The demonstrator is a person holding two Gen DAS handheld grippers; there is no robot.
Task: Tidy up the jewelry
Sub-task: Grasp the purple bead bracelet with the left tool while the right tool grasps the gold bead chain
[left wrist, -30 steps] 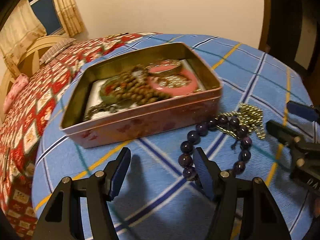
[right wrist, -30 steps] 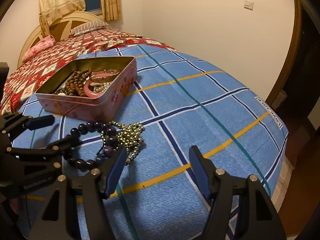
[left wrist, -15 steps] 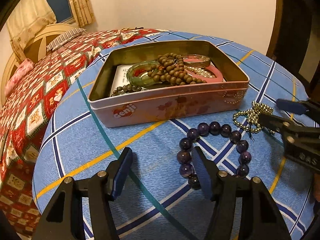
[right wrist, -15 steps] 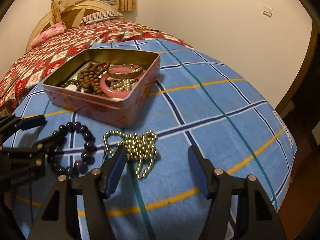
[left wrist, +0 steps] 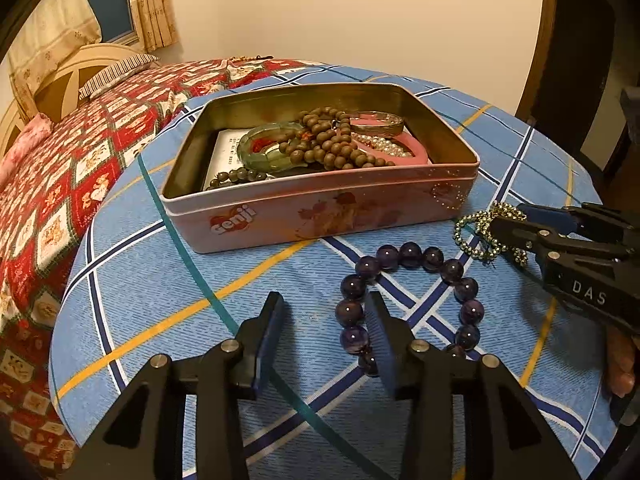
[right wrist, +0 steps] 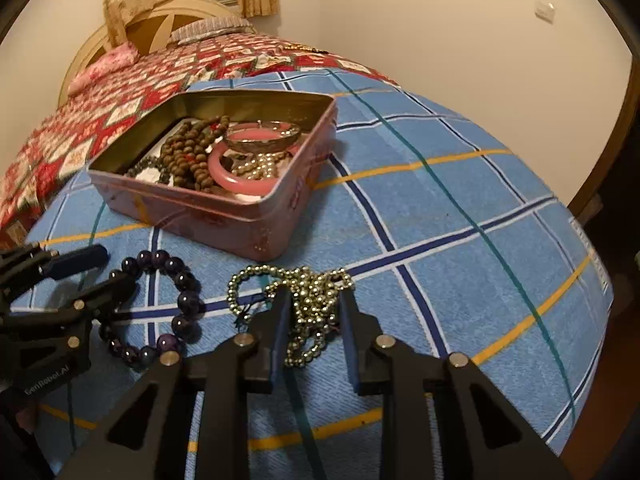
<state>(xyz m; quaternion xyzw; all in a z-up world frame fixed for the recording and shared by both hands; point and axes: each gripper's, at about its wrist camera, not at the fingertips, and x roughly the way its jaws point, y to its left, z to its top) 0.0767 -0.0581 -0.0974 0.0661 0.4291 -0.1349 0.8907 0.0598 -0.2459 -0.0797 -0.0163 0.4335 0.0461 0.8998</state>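
I am straddling the gold bead chain (right wrist: pixel 310 304), lying just in front of the pink tin (right wrist: pixel 224 200), with my right hand-held gripper (right wrist: pixel 314 312), fingers partly spread around it. My left hand-held gripper (left wrist: pixel 324 316) is hovering spread beside the purple bracelet (left wrist: pixel 412 296), also lying before the tin.

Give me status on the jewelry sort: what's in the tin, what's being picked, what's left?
Done: brown bead strand, pink bangle and green bracelet lie in the tin. In hand: right hand-held gripper, still open, straddles the gold bead chain. Left: purple bead bracelet lies on the cloth, beside the open left hand-held gripper.
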